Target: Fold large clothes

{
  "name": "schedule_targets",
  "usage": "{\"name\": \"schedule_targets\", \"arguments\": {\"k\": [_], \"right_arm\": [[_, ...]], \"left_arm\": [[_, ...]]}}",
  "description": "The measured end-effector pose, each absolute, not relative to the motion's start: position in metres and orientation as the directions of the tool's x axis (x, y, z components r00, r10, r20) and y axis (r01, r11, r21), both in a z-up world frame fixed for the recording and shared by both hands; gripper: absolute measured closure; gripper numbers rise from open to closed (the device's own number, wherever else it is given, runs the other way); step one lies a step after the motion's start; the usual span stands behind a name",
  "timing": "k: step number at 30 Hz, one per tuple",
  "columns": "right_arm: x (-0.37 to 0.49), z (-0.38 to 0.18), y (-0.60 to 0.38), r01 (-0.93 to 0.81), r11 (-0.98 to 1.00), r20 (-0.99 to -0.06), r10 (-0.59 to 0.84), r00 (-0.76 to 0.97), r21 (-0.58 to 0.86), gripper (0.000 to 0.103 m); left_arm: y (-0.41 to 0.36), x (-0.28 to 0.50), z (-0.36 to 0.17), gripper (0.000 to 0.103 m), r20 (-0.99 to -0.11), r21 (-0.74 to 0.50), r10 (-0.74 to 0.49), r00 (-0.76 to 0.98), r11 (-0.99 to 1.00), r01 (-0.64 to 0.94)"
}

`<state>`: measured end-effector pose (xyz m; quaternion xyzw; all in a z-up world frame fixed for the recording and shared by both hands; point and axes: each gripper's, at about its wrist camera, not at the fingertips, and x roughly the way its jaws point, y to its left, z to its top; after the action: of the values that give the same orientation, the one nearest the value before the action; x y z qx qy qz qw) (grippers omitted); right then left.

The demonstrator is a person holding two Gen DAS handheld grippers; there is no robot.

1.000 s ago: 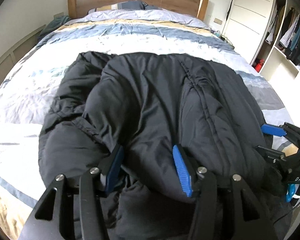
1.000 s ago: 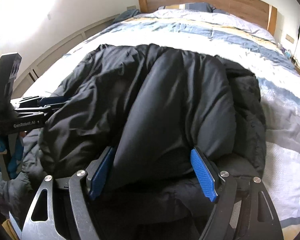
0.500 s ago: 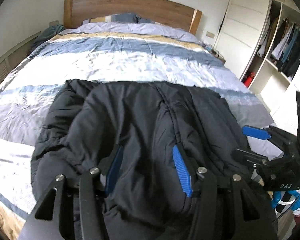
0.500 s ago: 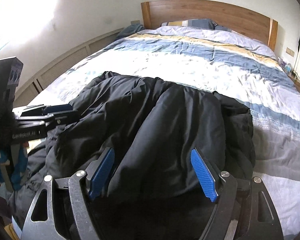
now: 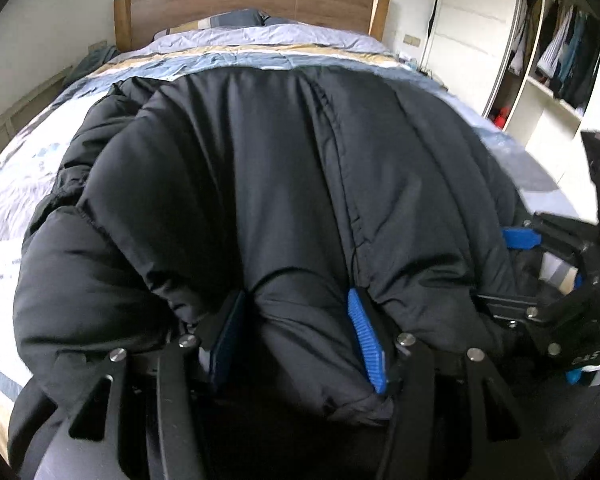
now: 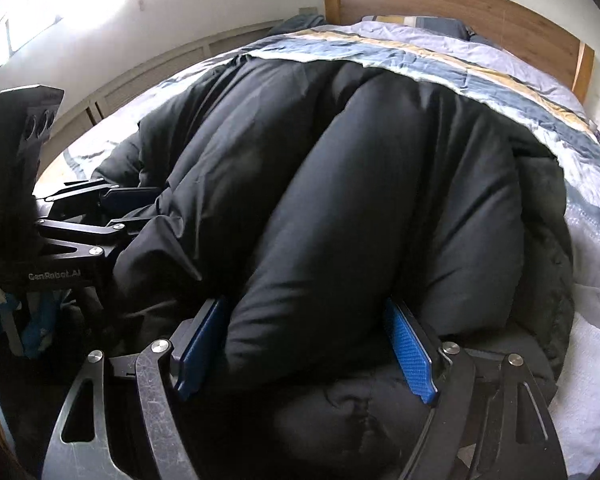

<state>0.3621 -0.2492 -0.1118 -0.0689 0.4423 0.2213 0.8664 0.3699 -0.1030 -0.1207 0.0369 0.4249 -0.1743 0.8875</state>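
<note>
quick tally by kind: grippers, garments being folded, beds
Grippers: 2, left gripper and right gripper, each clamped on padding
Garments being folded: 1, black puffer jacket
Beds: 1, bed with striped bedding
Total: 4

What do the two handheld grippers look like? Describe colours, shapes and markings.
Both the left gripper and right gripper have black metal linkage frames with silver rivets and blue ribbed pads on their fingers. White "GenRobot.AI" lettering marks the left one's body.
</note>
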Motion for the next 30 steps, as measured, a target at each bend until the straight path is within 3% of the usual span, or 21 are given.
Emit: {"name": "schedule_targets", "arguments": {"k": [7, 13, 22, 30], "right_arm": [[0.387, -0.133, -0.251, -0.421, 0.903, -0.801, 0.318, 0.508, 0.092, 0.024], [0.37, -0.114, -0.259, -0.391, 0.914, -0.797, 0.315, 0.516, 0.108, 0.024], [0.37, -0.1, -0.256, -0.284, 0.953, -0.838, 0.239, 0.49, 0.105, 0.023], [0.332, -0.074, -0.265, -0.216, 0.969, -0.826, 0.217, 0.52, 0.119, 0.022]], "left_arm": [[-0.108, 0.391, -0.142, 0.048, -0.782, -0.069, -0.254, 0.569, 0.943, 0.327], [-0.098, 0.364, -0.118, 0.048, -0.755, -0.085, -0.269, 0.598, 0.945, 0.316], [-0.109, 0.372, -0.101, 0.047, -0.82, -0.025, -0.194, 0.539, 0.952, 0.306], [-0.1, 0.349, -0.073, 0.047, -0.815, -0.032, -0.19, 0.548, 0.958, 0.285]]}}
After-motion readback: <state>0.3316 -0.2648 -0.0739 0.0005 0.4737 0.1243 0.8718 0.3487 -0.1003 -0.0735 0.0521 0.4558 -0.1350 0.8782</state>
